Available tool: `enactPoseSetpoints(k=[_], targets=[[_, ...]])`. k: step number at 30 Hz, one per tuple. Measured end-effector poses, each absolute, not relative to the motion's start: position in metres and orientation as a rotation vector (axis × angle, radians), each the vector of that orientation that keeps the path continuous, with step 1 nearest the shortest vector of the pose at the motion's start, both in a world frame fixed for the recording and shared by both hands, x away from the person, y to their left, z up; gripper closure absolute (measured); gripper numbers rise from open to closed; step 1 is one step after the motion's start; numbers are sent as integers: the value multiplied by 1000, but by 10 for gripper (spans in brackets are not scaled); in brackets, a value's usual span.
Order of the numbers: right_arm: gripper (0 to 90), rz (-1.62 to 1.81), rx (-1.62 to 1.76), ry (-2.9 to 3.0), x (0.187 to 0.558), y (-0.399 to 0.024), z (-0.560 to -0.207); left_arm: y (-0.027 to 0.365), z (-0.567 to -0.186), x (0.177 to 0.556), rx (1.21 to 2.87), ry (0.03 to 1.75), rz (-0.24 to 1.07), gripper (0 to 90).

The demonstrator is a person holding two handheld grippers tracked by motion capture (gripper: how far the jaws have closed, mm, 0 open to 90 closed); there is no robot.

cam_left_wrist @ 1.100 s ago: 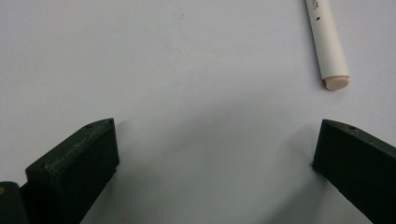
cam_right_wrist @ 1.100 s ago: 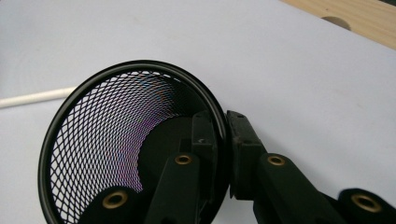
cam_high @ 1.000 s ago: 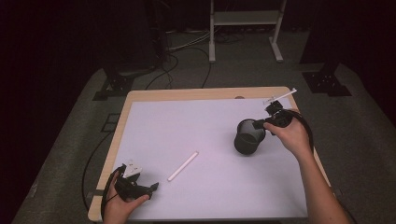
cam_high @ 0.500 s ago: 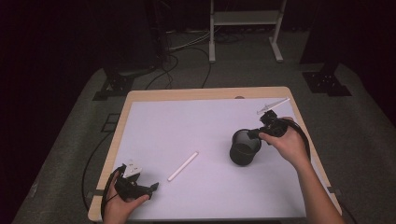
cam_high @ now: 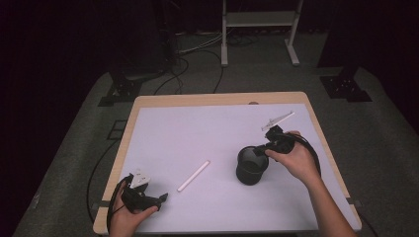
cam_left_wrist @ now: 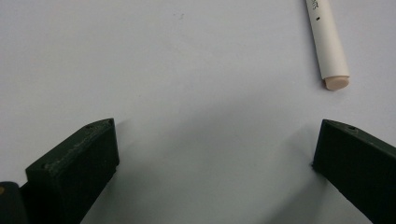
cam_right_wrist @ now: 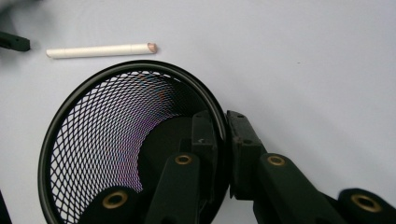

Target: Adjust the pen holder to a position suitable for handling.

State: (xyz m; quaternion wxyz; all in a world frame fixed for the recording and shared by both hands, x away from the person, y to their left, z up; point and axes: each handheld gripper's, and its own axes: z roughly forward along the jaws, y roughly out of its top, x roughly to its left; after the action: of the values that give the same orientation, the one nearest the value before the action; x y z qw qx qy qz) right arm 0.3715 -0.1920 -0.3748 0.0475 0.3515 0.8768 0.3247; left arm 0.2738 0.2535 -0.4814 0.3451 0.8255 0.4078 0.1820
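On the desk (cam_high: 163, 128), the black mesh cup (cam_high: 252, 165) stands upright right of centre, at about 8 o'clock from the right hand-held gripper (cam_high: 262, 148), whose jaws are clamped on its rim, one inside and one outside the wall. A white marker (cam_high: 193, 176) lies loose at 9 o'clock from the cup, well apart from it, with nothing between. At the near left corner the left hand-held gripper (cam_high: 160, 198) rests with its jaws wide apart and holding nothing, the marker's tip just beyond them at 1 o'clock.

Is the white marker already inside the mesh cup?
No, the white marker lies flat on the table, apart from the mesh cup, whose rim the right claw clamps.
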Motion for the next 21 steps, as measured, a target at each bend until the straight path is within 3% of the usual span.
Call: enactPoseSetpoints(k=[21], targets=[[816,982,972,2765,362,-154,-385,253,-481,274,2141,1064,468,0]])
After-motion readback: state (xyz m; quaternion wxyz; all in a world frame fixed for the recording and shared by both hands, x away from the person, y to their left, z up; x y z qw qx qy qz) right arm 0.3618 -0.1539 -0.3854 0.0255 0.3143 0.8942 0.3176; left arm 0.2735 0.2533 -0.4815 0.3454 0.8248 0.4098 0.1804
